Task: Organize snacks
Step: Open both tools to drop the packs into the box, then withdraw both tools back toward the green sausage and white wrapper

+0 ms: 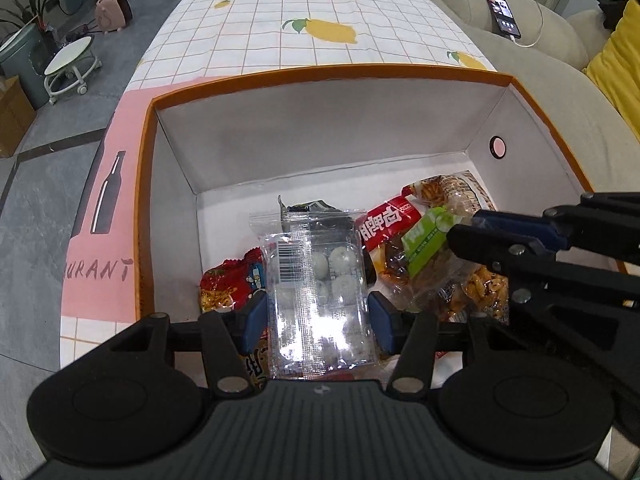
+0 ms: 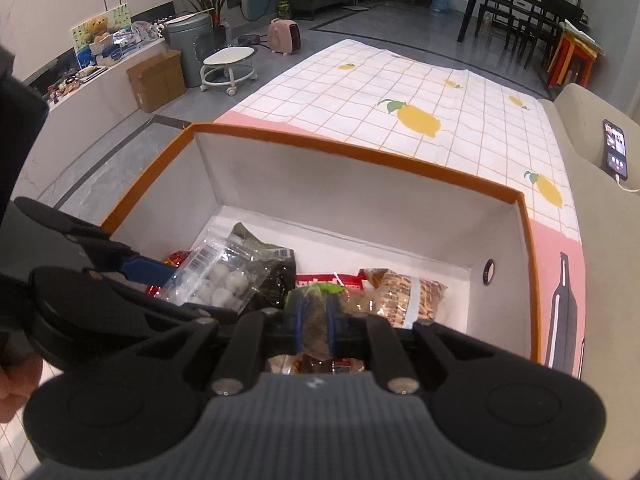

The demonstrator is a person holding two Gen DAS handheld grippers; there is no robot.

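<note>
Orange-rimmed box (image 1: pixel 344 72) on lemon-check cloth (image 1: pixel 320 20), grey tile floor; left gripper (image 1: pixel 318 320) clamping clear egg pack (image 1: pixel 316 280), right gripper (image 2: pixel 314 324) clamping green-label pkt (image 2: pixel 316 312).

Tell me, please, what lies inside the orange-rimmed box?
Snack packets fill the orange-rimmed box: a clear tray of pale balls, a red packet, a green-labelled bag. What lies beneath them is covered.

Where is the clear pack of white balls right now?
In the left wrist view, the clear pack sits between the left tongs, over the orange-rimmed box, with a red snack bag at its left.
</note>
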